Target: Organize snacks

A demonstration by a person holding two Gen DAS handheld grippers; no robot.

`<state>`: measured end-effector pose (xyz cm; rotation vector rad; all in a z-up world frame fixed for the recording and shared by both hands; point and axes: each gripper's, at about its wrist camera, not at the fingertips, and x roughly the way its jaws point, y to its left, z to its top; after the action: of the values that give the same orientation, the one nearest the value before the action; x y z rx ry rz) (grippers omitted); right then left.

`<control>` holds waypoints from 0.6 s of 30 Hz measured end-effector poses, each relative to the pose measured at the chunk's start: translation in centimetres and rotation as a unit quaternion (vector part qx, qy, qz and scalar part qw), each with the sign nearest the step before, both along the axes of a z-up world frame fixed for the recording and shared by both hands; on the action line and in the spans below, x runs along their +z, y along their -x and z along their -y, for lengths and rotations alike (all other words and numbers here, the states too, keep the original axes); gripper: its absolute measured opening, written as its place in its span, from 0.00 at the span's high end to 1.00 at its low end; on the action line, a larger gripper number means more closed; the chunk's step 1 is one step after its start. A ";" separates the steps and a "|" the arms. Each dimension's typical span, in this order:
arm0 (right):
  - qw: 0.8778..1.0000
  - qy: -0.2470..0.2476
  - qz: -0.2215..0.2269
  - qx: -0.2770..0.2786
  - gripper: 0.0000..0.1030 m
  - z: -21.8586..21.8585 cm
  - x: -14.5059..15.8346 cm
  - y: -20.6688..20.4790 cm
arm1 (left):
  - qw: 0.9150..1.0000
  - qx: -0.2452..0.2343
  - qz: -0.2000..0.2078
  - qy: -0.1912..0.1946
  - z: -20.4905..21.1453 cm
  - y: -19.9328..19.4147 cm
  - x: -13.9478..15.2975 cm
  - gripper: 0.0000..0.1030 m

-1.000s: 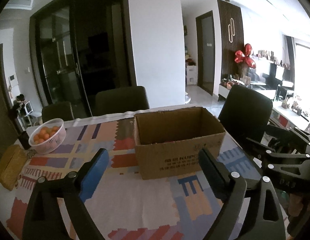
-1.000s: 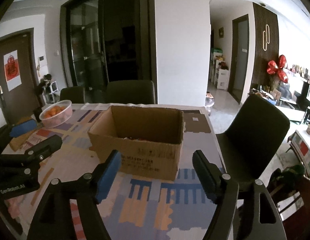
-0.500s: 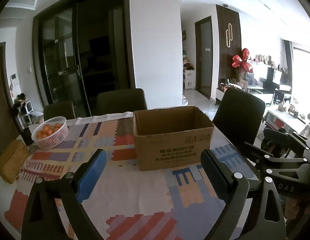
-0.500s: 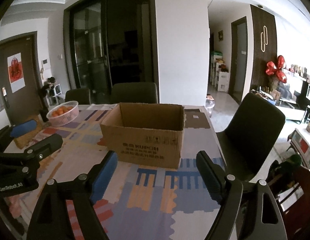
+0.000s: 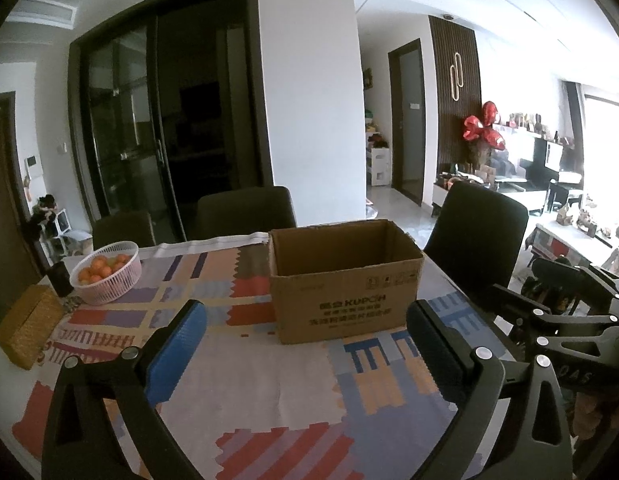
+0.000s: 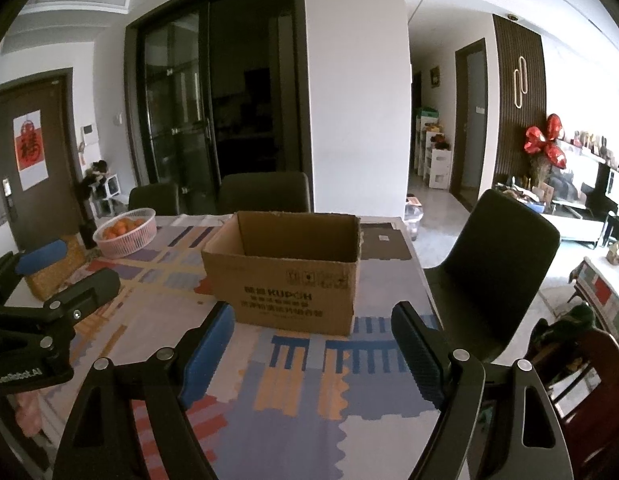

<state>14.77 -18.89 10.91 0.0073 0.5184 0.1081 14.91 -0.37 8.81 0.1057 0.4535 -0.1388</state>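
Both grippers [image 5: 305, 340] [image 6: 311, 340] wide apart; cardboard box [image 5: 343, 280] upright, long axis L-R.

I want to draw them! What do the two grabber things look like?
The left gripper and right gripper match: black frames with triangle cut-outs and silver screws. Each has one blue ribbed pad and one darker ribbed pad on its fingers. White lettering marks their sides.

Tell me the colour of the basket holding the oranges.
The basket is pale pink with a lattice wall, seen best in the left wrist view.
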 end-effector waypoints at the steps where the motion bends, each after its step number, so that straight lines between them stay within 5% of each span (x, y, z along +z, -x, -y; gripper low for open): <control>1: 1.000 0.000 0.000 0.000 0.21 0.0 0.0 0.0 | 1.000 0.001 0.000 -0.001 0.0 0.0 0.0 0.01; 18: 1.000 0.002 -0.002 0.000 0.21 0.0 -0.2 0.1 | 1.000 0.009 -0.006 0.008 -0.5 -0.1 -0.2 0.01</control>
<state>14.71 -18.86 10.74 0.0041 0.5233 0.1062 15.01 0.10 8.57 0.0859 0.4643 -0.1246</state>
